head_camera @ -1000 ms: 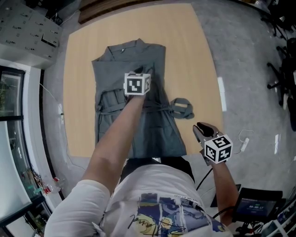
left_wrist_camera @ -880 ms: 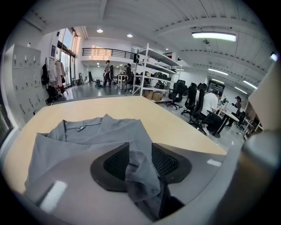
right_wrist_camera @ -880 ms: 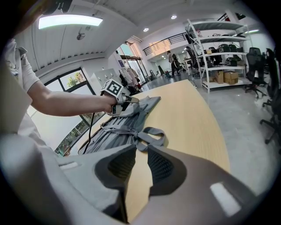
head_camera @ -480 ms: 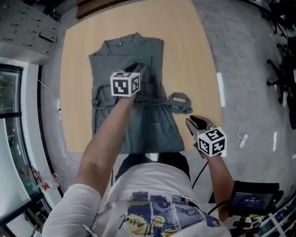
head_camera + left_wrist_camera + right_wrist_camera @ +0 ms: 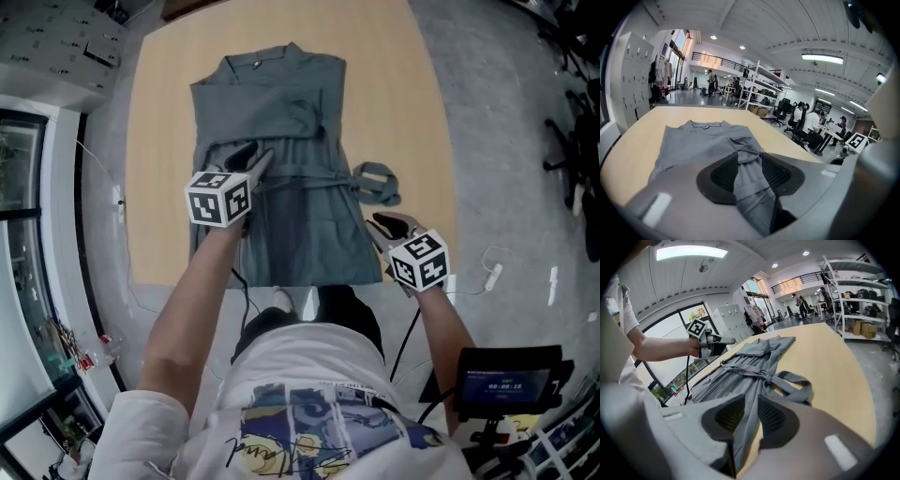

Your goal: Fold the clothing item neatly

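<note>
Grey dress [image 5: 281,141] spread flat at the centre of the frame on a pale wooden table [image 5: 394,94], collar toward the top edge, hem toward the bottom. Tied at the waist with a belt [image 5: 309,183], its loose end [image 5: 378,181] curled on bare wood just right of the skirt.

At the dress's left-centre, beside the waist, the left gripper [image 5: 255,155], clamped on a raised pinch of cloth. At the lower right, near the hem corner, the right gripper [image 5: 382,225], closed on the skirt's edge. Grey floor [image 5: 497,141] down the right of the frame. Hem close to the table's near edge at the bottom.

Seemingly the start of a fold. Risks from here:
- Uneven pull between the two holds, dragging the whole dress across the smooth wood instead of turning one side over.
- A skewed crease, with one hold at the waist and the other much lower.
- The loose belt end trailing out of the fold or bunching under it.
- A thin pinch slipping free of the pads mid-lift.
- The hem sliding off the table if drawn toward the bottom of the frame.
</note>
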Demonstrator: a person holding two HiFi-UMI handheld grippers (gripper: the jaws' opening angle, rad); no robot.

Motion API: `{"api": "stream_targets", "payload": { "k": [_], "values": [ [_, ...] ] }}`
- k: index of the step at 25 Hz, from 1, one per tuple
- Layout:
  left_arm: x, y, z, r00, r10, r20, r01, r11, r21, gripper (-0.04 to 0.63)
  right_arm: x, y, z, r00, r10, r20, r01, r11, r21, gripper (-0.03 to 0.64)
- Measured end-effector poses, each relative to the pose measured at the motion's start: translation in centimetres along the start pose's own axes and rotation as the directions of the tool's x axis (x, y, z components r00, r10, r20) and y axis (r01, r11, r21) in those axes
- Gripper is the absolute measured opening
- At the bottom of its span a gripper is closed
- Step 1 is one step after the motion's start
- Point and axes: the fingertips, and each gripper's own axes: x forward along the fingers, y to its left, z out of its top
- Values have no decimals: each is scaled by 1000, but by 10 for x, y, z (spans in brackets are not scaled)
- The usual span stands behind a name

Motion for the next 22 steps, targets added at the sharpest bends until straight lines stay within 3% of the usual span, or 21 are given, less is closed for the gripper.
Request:
{"api": "stream_targets", "payload": {
  "k": [8, 14, 22],
  "values": [
    [-78, -35, -50, 986, -149, 78, 149, 989, 14, 167, 6, 40, -24, 998, -23, -53, 20, 998, -63, 76],
    [-164, -66, -122, 961, -268, 69, 264, 963, 58, 167, -4, 102, -45, 998, -43, -36, 42, 998, -52, 77],
    [-263, -62, -228, 959, -274, 74, 275, 962, 0, 167, -10, 204, -112, 998, -30, -57, 24, 996, -91, 93]
  ]
}}
